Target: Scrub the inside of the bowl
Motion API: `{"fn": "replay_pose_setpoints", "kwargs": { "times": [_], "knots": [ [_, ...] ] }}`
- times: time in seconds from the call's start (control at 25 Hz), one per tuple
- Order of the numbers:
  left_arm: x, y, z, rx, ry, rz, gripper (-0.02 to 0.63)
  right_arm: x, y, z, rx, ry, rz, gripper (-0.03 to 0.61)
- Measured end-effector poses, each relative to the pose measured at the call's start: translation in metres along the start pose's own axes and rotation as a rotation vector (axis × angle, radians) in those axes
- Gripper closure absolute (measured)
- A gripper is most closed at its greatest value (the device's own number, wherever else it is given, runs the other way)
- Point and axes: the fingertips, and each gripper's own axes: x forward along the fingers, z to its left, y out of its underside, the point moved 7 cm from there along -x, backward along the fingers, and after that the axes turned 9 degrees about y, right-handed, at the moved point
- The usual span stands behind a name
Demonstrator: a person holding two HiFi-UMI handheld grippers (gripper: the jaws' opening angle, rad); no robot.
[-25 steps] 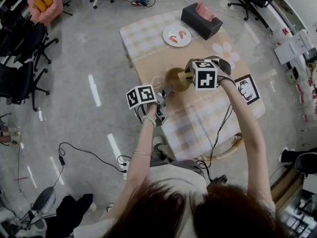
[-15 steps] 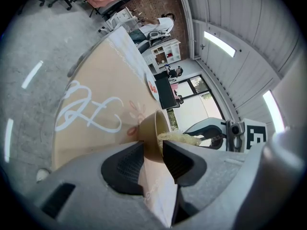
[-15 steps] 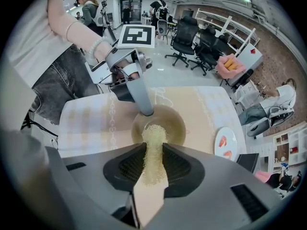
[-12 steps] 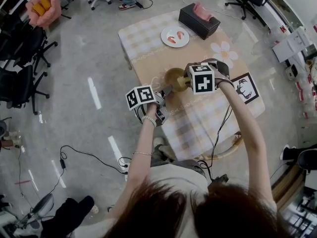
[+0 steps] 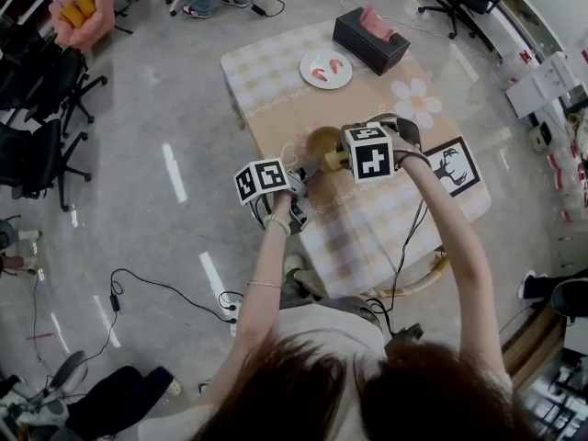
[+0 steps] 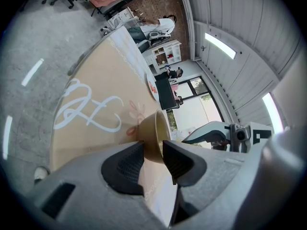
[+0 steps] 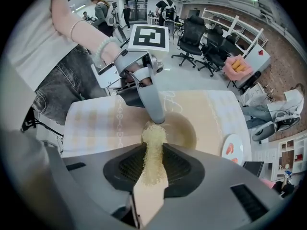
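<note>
A brown bowl (image 5: pixel 322 141) stands on the checked tablecloth (image 5: pixel 358 237) near the table's left edge. My left gripper (image 5: pixel 306 169) is shut on the bowl's near rim (image 6: pixel 156 135), one jaw inside and one outside. My right gripper (image 5: pixel 340 158) comes in from the right, shut on a pale fibrous scrubber (image 7: pixel 153 152). The scrubber's tip (image 7: pixel 153 132) reaches down into the bowl (image 7: pixel 180 128), right beside the left gripper's finger (image 7: pixel 152 102). Most of the bowl's inside is hidden by the right gripper in the head view.
A white plate (image 5: pixel 326 68) with pink pieces and a black tissue box (image 5: pixel 371 38) sit at the table's far end. A flower mat (image 5: pixel 418 100) and a picture card (image 5: pixel 455 165) lie to the right. Office chairs (image 5: pixel 41 145) stand on the floor at left.
My right gripper has shifted a little to the left over the bowl with the scrubber. The left gripper and the bowl have stayed put.
</note>
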Motion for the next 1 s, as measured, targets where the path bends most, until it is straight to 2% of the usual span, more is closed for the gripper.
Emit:
{"fn": "replay_pose_setpoints", "kwargs": {
  "times": [0.64, 1.0],
  "knots": [
    [-0.006, 0.001, 0.000, -0.035, 0.052, -0.039, 0.485, 0.005, -0.012, -0.001, -0.017, -0.027, -0.024, 0.480],
    [-0.011, 0.002, 0.003, -0.048, 0.054, -0.043, 0.485, 0.018, -0.012, -0.009, -0.020, -0.031, -0.037, 0.480]
  ]
}}
